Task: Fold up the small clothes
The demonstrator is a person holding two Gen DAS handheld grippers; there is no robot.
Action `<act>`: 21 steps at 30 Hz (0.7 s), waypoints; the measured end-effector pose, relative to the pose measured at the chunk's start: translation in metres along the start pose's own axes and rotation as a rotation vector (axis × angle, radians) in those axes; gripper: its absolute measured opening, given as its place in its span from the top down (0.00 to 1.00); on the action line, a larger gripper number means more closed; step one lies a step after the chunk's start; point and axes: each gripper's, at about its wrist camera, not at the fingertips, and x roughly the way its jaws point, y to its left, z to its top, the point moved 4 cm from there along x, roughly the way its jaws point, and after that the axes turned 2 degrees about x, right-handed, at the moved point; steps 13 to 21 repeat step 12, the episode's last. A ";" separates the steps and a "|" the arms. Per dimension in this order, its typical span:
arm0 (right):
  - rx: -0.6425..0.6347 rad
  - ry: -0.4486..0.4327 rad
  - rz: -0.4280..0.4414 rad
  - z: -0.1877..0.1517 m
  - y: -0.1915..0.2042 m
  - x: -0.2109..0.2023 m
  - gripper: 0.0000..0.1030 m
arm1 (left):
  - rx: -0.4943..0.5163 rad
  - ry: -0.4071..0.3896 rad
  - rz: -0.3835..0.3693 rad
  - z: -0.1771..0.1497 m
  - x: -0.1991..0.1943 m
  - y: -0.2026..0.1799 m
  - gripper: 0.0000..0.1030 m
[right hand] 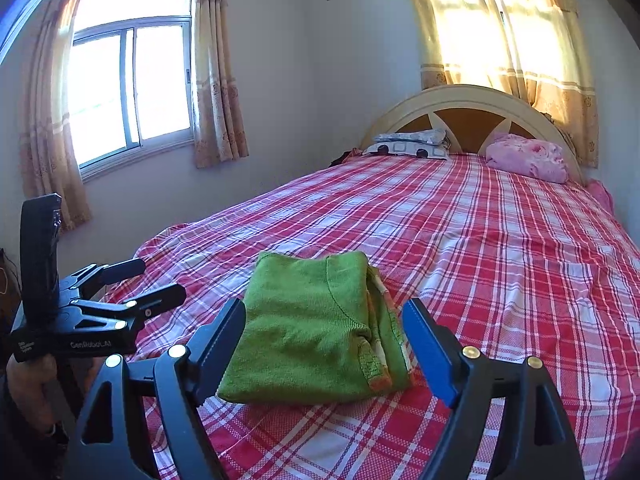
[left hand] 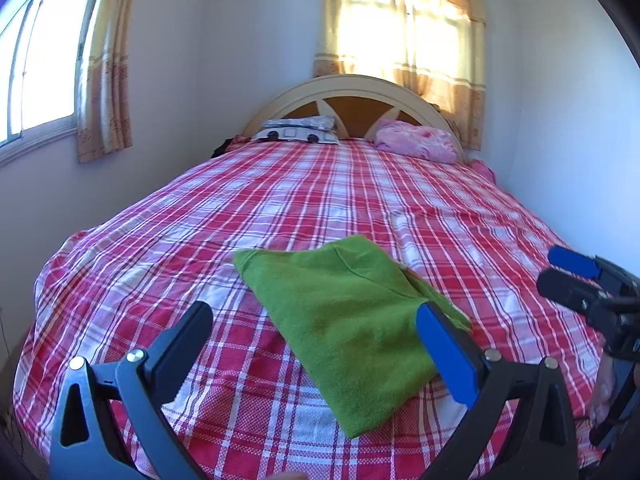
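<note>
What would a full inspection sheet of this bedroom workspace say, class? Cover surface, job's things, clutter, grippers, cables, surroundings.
Surface: bed under a red and white checked sheet, lightly wrinkled.
Job's things: green garment lies folded near the foot of the bed, nothing gripping it.
Clutter: patterned pillow, pink pillow at the headboard.
Grippers: left gripper open; right gripper open; both held above the garment.
Cables: nothing seen.
Surroundings: side window, curtained window, pale walls.
</note>
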 end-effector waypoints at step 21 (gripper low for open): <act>-0.011 0.019 0.010 -0.006 0.005 0.005 0.21 | -0.038 -0.036 -0.021 0.000 0.000 0.014 0.00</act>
